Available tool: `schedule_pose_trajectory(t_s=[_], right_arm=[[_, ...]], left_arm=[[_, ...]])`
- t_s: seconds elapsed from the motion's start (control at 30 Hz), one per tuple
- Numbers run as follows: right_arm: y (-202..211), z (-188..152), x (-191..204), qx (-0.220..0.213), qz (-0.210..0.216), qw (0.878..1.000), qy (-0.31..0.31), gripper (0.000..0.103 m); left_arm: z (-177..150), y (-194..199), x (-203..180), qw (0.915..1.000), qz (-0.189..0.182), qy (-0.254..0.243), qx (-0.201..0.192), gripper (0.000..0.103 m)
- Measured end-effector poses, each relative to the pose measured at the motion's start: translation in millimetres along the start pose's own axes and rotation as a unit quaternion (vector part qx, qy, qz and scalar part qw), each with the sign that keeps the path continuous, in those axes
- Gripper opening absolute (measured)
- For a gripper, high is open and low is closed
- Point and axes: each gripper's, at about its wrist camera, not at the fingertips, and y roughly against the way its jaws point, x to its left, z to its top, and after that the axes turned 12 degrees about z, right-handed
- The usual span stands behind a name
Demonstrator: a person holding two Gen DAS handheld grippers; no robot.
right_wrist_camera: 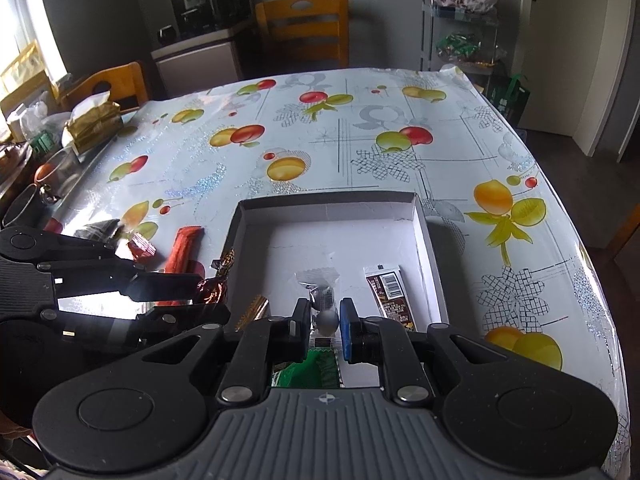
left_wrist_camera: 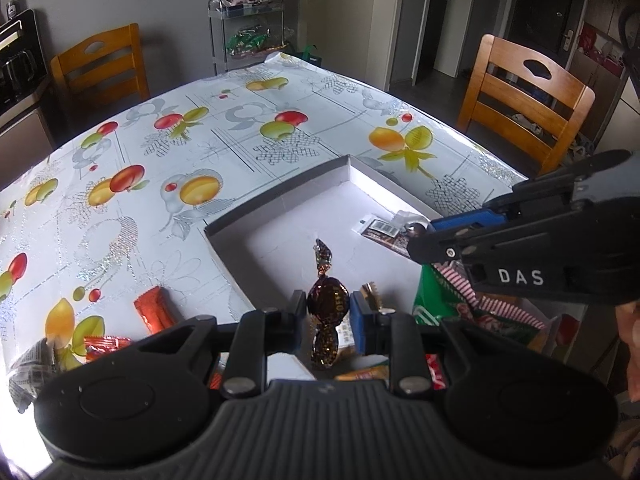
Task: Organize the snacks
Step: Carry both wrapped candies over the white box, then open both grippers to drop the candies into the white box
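Note:
A shallow white box lies on the fruit-print tablecloth. My left gripper is shut on a brown twist-wrapped candy at the box's near left edge; the candy shows in the right wrist view. My right gripper is shut on a clear packet with a silver ball, inside the box. A brown snack bar lies in the box beside it.
Orange-red wrapped bars and small candies lie left of the box. A green packet and striped packets lie near me. Wooden chairs stand around the table, a wire rack behind.

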Motion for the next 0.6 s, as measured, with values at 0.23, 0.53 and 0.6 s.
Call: schedule_pose_trajectory(t_s=[0.23, 0.53, 0.6], right_arm=[[-5, -5, -3, 0.01, -0.01, 1.0, 0.003, 0.017], [-11, -9, -13, 0.026, -0.018, 0.999, -0.011, 0.017], [-13, -10, -14, 0.03, -0.019, 0.999, -0.012, 0.017]], left_arm=[[-7, -11, -8, 0.9995, -0.02, -0.01, 0.021, 0.021], [-4, -26, -12, 0.9988, -0.029, -0.012, 0.037, 0.021], [-4, -30, -13, 0.9986, -0.031, -0.012, 0.04, 0.021]])
